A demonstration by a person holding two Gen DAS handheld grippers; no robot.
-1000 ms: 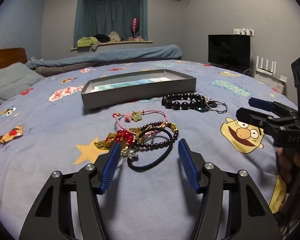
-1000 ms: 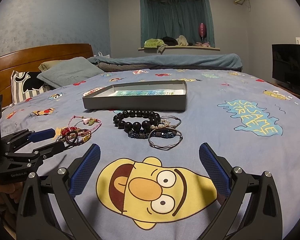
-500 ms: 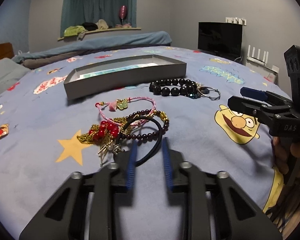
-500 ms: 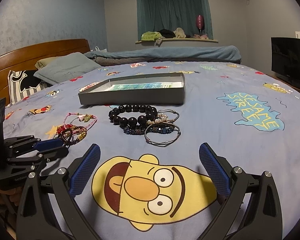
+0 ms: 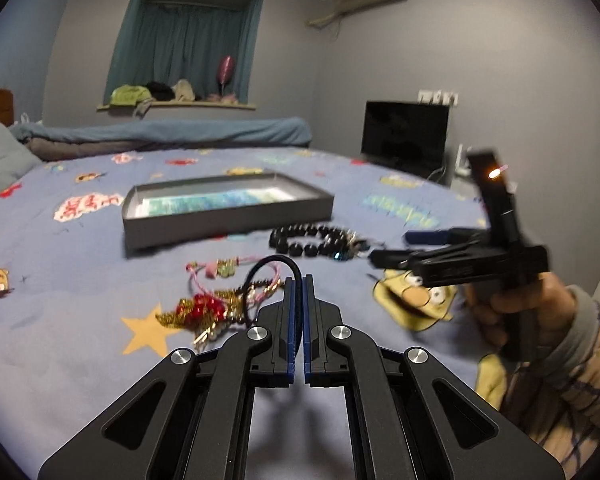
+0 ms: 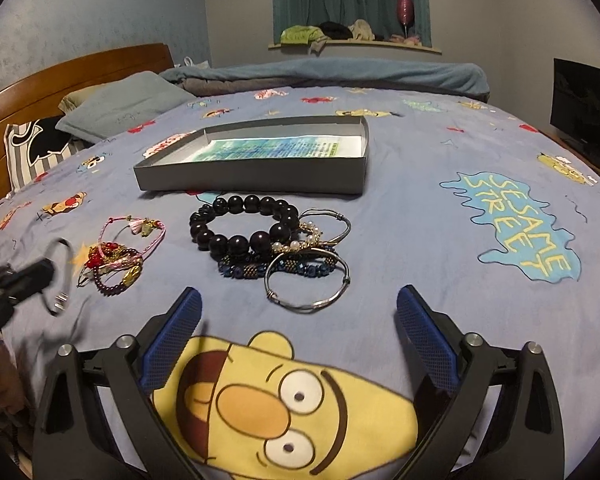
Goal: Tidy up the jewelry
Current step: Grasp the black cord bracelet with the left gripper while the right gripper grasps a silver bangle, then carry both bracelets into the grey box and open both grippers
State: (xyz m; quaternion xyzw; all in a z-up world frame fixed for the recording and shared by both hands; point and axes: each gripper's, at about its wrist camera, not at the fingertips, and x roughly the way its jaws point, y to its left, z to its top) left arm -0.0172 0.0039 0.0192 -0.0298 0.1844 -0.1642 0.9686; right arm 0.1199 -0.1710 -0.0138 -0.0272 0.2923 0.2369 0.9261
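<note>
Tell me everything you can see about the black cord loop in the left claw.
The black cord loop is a thin, round band, seemingly elastic, with a small metal piece visible from the right wrist view. The left claw is shut on one side of it, and the loop stands up, lifted off the bedsheet above the tangled bracelet pile. It looks motion-blurred.

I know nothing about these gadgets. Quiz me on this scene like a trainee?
1. True or false: the left tool is shut on the black cord loop.
2. The right tool is: A open, B shut on the silver bangle.
3. Fill in: the grey tray holds printed paper and ____ jewelry.

Key: 1 true; 2 A; 3 no.
</note>
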